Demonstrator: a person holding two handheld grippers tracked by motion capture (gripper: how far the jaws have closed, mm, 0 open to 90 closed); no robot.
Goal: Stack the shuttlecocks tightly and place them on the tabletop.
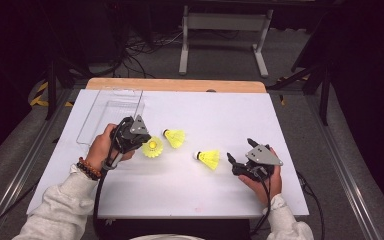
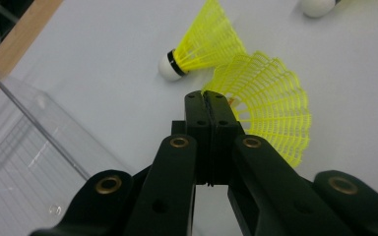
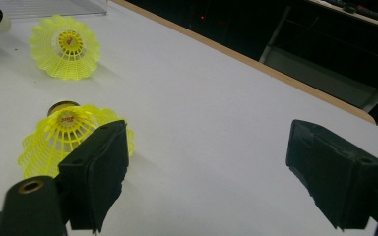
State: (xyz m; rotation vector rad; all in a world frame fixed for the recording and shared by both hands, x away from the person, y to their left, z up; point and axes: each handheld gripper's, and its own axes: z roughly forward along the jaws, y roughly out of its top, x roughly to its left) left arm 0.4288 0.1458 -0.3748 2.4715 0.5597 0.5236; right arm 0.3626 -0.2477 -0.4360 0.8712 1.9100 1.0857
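The white tabletop (image 1: 180, 185) carries everything, with a strip of bare wood along its far edge. At its far left stands a clear plastic box (image 1: 111, 112), open on top, with nothing visible inside; its walls are so transparent that their outline is hard to follow, and in the left gripper view it is cut off at the left edge. The left hand-held gripper (image 1: 141, 139) sits just near of the box, clenched on the rim of a yellow shuttlecock (image 1: 152, 147); in the left gripper view the two black jaws meet flat on the edge of that shuttlecock's mesh skirt (image 2: 270, 113), and its cork end is hidden behind the skirt. Whether this shuttlecock touches the tabletop cannot be told. A second shuttlecock (image 1: 174, 137) lies on its side just to the right and slightly farther, white cork pointing left. A third shuttlecock (image 1: 208, 158) lies on its side nearer and to the right, between the two hands, its cork also pointing left. The right hand-held gripper (image 1: 237, 160) rests near the right side of the tabletop, released, its jaws standing wide apart with nothing between them, just right of the third shuttlecock's skirt, one jaw covering part of it in the right gripper view.
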